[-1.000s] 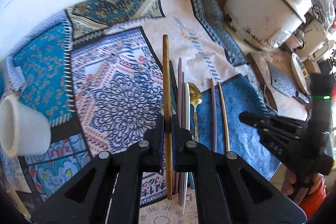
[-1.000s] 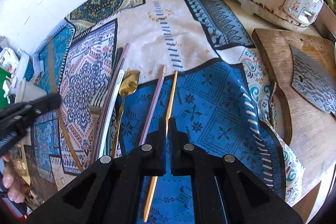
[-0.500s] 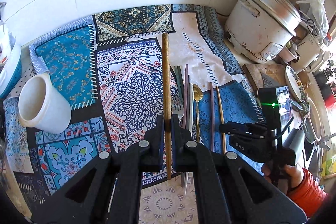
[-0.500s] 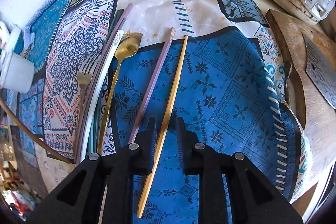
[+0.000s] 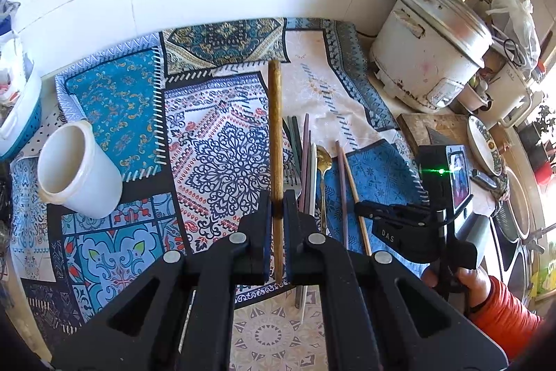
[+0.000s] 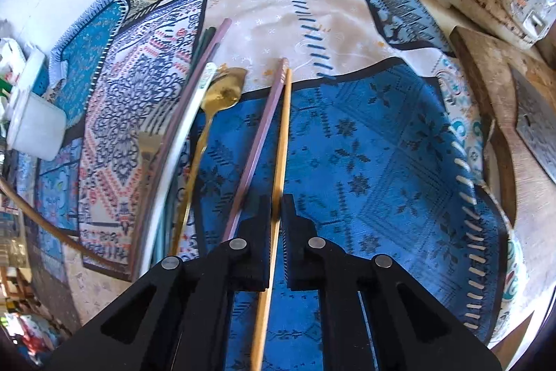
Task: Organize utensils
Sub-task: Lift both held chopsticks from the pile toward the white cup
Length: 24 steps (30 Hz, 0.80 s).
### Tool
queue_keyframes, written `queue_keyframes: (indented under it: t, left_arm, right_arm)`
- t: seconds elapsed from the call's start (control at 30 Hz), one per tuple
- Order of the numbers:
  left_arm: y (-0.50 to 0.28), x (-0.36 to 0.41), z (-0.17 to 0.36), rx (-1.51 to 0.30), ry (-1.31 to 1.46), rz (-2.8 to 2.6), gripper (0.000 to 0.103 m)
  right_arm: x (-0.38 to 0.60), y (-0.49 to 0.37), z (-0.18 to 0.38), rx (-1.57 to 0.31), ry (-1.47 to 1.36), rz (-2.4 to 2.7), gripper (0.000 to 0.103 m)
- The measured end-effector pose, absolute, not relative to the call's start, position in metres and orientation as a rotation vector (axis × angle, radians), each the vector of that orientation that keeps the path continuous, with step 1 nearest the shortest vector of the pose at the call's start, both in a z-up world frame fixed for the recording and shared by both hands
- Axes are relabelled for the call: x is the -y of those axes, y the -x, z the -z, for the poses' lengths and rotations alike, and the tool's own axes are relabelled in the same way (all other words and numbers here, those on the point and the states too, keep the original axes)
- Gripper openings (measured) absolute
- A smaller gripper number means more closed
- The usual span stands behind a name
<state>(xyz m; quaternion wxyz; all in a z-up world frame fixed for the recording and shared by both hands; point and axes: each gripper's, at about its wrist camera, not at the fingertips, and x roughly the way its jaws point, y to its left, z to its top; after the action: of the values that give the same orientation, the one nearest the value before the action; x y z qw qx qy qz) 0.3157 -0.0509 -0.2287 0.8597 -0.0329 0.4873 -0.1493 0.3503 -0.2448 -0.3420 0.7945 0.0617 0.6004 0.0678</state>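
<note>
I counted one white cup (image 5: 78, 171), one gold spoon (image 6: 222, 91), one fork (image 6: 151, 136), and two loose chopsticks, purple (image 6: 260, 131) and bamboo (image 6: 281, 141).

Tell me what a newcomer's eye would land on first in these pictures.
Each pair of tongs is shut on one stick: the left tongs hold a brown wooden chopstick above the patterned cloth, and the right tongs pinch a pale bamboo chopstick lying on the blue cloth. Between them lies a row of utensils with a gold spoon; a white cup stands at far left.
</note>
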Motion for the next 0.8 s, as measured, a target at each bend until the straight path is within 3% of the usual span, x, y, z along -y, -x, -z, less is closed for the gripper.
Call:
queue_keyframes:
  t: [0.8]
  left_arm:
    - [-0.275, -0.025, 0.163, -0.801, 0.186, 0.133, 0.004]
  right_arm:
    - [0.192, -0.343, 0.239, -0.986, -0.028, -0.263, 0.004]
